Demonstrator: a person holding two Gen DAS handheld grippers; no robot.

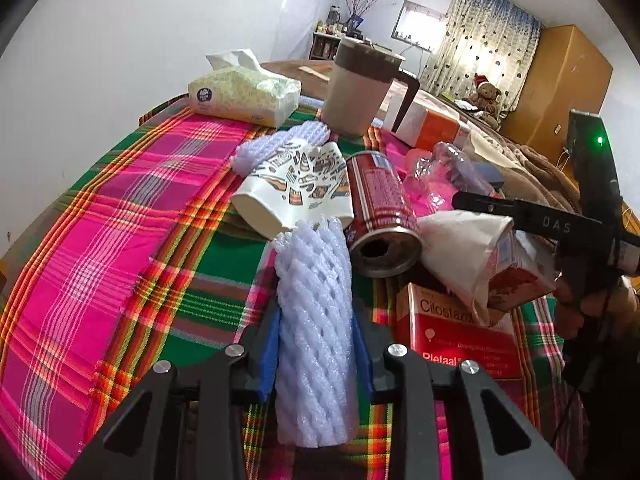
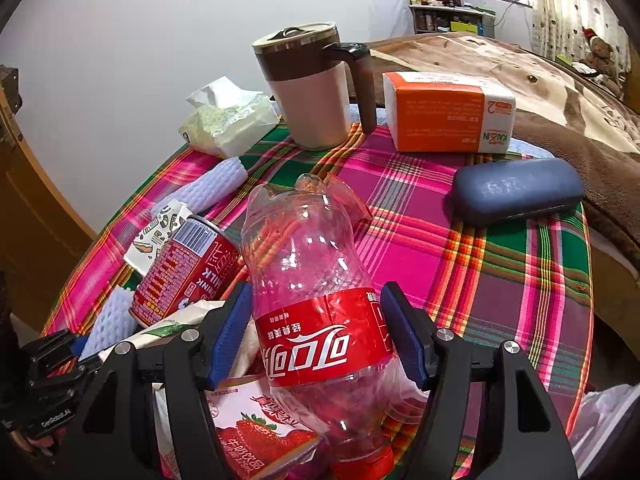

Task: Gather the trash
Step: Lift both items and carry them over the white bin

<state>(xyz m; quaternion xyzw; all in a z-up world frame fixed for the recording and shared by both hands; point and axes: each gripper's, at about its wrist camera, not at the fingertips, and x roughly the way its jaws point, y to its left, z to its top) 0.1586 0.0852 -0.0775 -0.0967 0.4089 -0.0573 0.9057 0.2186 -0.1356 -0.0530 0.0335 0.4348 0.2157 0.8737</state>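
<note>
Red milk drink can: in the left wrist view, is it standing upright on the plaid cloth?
No, the red milk drink can lies on its side on the plaid cloth, its open end facing the camera.

I see a pink, green and orange plaid table (image 2: 500, 264), a red-labelled clear bottle (image 2: 320, 304), a red can (image 2: 184, 276) at nine o'clock, white foam netting (image 1: 316, 344), and a navy case (image 2: 516, 190) at two o'clock.

My left gripper (image 1: 316, 344) had a black frame with round silver screws and blue pads (image 1: 270, 354) inside the fingers. My right gripper (image 2: 316, 332) looked the same: black frame, silver screws, blue pads (image 2: 230, 332).
</note>
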